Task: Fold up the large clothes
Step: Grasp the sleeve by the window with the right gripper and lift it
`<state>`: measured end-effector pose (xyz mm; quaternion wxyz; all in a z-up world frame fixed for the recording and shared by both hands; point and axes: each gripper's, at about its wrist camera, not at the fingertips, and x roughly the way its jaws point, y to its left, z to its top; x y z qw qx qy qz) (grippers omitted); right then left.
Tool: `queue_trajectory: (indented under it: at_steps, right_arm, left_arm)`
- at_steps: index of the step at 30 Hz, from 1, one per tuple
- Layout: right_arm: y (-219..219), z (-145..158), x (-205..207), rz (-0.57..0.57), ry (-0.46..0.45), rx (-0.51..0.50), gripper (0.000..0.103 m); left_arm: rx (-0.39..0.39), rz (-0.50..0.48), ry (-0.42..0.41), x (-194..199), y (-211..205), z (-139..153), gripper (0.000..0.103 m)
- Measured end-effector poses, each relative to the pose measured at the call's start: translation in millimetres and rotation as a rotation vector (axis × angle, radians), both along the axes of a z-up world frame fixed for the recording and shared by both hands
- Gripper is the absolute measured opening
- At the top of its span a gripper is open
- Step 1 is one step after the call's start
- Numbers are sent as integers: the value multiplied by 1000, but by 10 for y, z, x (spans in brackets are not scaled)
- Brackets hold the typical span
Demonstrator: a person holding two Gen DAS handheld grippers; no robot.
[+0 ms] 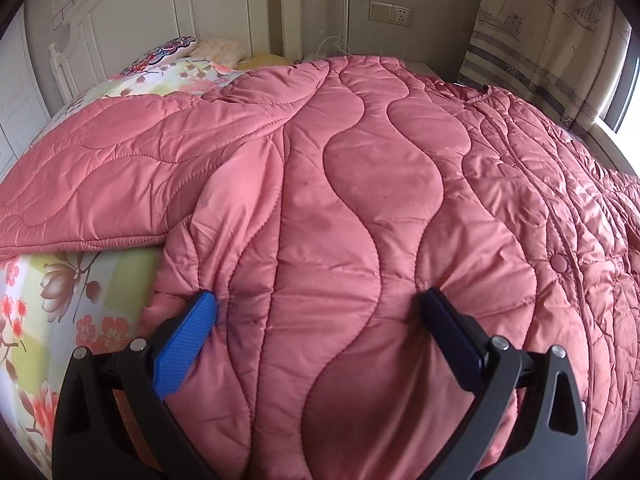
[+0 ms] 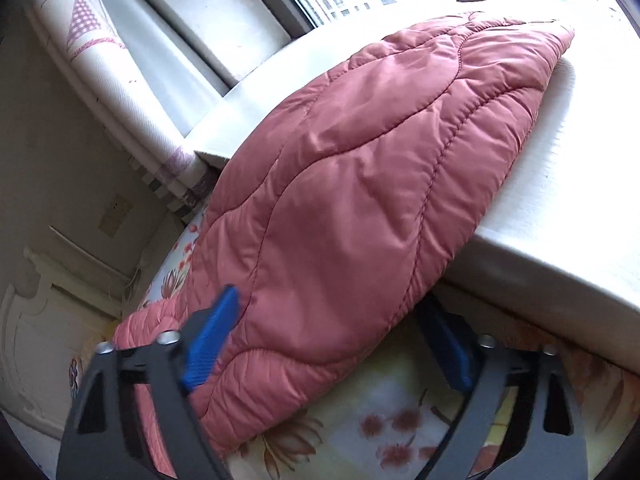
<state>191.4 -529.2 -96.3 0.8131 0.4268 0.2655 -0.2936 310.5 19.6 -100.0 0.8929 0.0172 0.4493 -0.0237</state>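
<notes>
Pink quilted coat (image 1: 360,200) fills frame centre, spread flat on bed (image 1: 60,300), no fold visible yet. Left gripper (image 1: 320,300) spread wide over hem; right gripper (image 2: 336,308) spread around sleeve (image 2: 360,180).
</notes>
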Motion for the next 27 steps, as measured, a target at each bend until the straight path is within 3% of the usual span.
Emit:
queue_trajectory:
  at_steps: [1,2,5,7,11,14,17,20,21,23,27]
  right_arm:
    - [14,60,-13,-8,-37,-27,50]
    - [45,161,25,-7,-55,-82,43]
    - [449,638,234,56,-49,-400,40]
    - [902,912,461,159,-43,-606,40]
    - [2051,1063,814,485,-49,-916,40]
    - [2953,765,863,753,25,-1089,40]
    - [3357,329,867,968,142,-1087,42]
    - [3346,53,895,1053,245,-1036,50]
    - [3278,64,873,1045,241,-1011,53]
    - [3094,147,837,1008,212,-954,89]
    - [2862,332,820,1003,125,-859,91]
  left_arm:
    - [0,0,0,3,-2,2,101]
    - [-1,0,-1,-3,9,4,101]
    - [0,0,0,7,-9,4,101]
    - [-1,-1,0,-11,19,7,101]
    - [-1,-1,-1,-11,20,6,101]
    - [-1,-1,-1,-5,6,6,101]
    - [-1,-1,-1,-6,8,6,101]
    - [0,-1,-1,-12,23,7,101]
    - [-1,-1,-1,-10,19,7,101]
    - [-1,-1,-1,-12,24,7,101]
    - [0,-1,-1,-12,22,6,101]
